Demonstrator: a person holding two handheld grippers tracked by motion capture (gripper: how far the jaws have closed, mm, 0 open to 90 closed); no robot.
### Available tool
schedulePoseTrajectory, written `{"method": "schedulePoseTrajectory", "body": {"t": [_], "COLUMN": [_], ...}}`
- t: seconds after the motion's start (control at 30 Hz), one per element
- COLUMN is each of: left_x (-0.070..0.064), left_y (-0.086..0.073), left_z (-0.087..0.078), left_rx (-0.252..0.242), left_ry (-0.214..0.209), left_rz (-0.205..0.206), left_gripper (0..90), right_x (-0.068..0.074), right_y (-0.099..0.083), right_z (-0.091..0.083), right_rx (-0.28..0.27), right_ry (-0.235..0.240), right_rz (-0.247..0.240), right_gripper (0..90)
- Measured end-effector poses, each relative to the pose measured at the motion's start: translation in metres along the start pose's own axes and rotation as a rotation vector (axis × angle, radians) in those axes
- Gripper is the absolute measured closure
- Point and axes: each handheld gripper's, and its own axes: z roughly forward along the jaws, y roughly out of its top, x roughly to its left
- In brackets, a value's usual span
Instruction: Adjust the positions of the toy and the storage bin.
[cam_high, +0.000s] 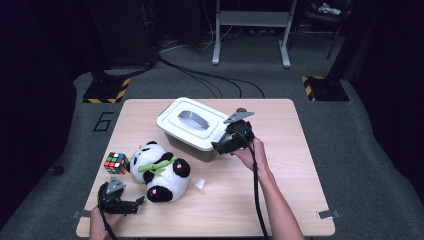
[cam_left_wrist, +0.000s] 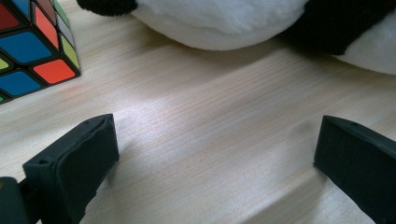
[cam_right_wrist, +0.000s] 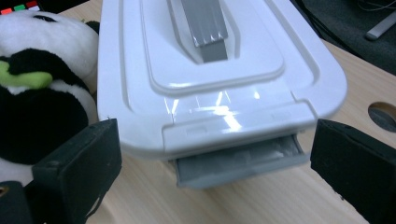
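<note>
Sitting mid-tabletop, the white lidded box (cam_high: 192, 127) faces my right gripper (cam_high: 225, 145), whose jaws gape wide at its three o'clock end, gripping nothing. At its seven o'clock lies the plush panda (cam_high: 157, 171); my left gripper (cam_high: 131, 204), jaws wide and empty, rests near it beside the puzzle cube (cam_high: 116, 163).

In the high view the left gripper (cam_high: 131, 204) sits at the lower left of the frame, held low in the left hand (cam_high: 106, 219), jaws spread wide and pointing right. The right gripper (cam_high: 218, 146) is just right of centre, jaws parted, the right forearm (cam_high: 272, 200) running up from the bottom edge.
</note>
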Motion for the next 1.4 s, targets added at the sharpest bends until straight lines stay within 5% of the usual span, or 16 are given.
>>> {"method": "schedulePoseTrajectory", "body": {"t": [0.43, 0.73, 0.97, 1.4], "left_x": [0.000, 0.000, 0.000, 0.000], "left_y": [0.000, 0.000, 0.000, 0.000], "left_z": [0.000, 0.000, 0.000, 0.000], "left_rx": [-0.005, -0.007, -0.007, -0.001], "left_ry": [-0.003, -0.003, -0.003, 0.001], "left_rz": [-0.008, -0.004, -0.004, 0.002], "left_gripper": [0.0, 0.1, 0.3, 0.0], "right_x": [-0.003, -0.005, -0.003, 0.004], "right_y": [0.031, 0.043, 0.043, 0.041], "right_z": [0.034, 0.050, 0.057, 0.052], "right_rx": [-0.005, -0.014, -0.028, 0.002], "right_ry": [0.017, 0.001, 0.033, -0.027], "right_rz": [-0.007, 0.000, -0.029, -0.026], "right_gripper": [15.7, 45.1, 62.0, 65.2]}}
